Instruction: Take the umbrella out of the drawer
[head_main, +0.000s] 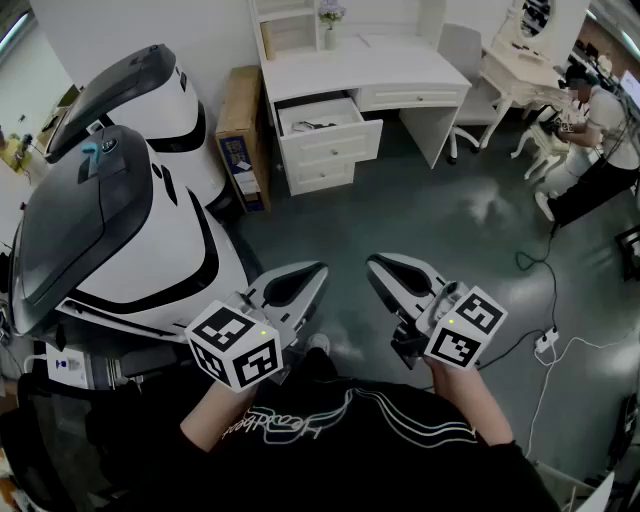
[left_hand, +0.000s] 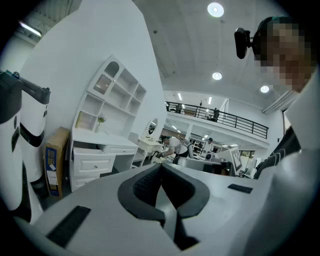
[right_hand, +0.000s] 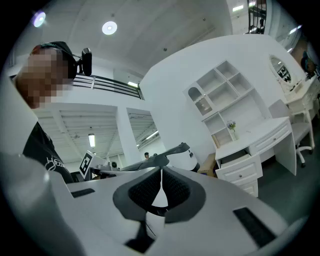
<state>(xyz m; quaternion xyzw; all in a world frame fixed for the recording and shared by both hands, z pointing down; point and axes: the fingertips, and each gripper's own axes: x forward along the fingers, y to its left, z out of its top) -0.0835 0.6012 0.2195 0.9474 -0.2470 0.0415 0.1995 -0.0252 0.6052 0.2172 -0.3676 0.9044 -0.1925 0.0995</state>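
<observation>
A white desk (head_main: 350, 75) stands far across the room, its top left drawer (head_main: 325, 135) pulled open. Something small and dark (head_main: 312, 125) lies inside, too small to make out. Both grippers are held close to my body, well short of the desk. My left gripper (head_main: 318, 270) is shut with nothing between its jaws, and my right gripper (head_main: 372, 262) beside it is shut and empty too. The left gripper view shows the jaws of the left gripper (left_hand: 161, 167) touching, with the desk (left_hand: 95, 150) at far left. The right gripper view shows the right gripper (right_hand: 161, 174) shut, and the open drawer (right_hand: 240, 162) at right.
Two large white-and-black machines (head_main: 130, 220) fill the left side. A cardboard box (head_main: 240, 135) leans beside the desk. A person (head_main: 590, 120) sits at a vanity table at the right, near a white chair (head_main: 465, 60). Cables and a power strip (head_main: 548, 340) lie on the grey floor.
</observation>
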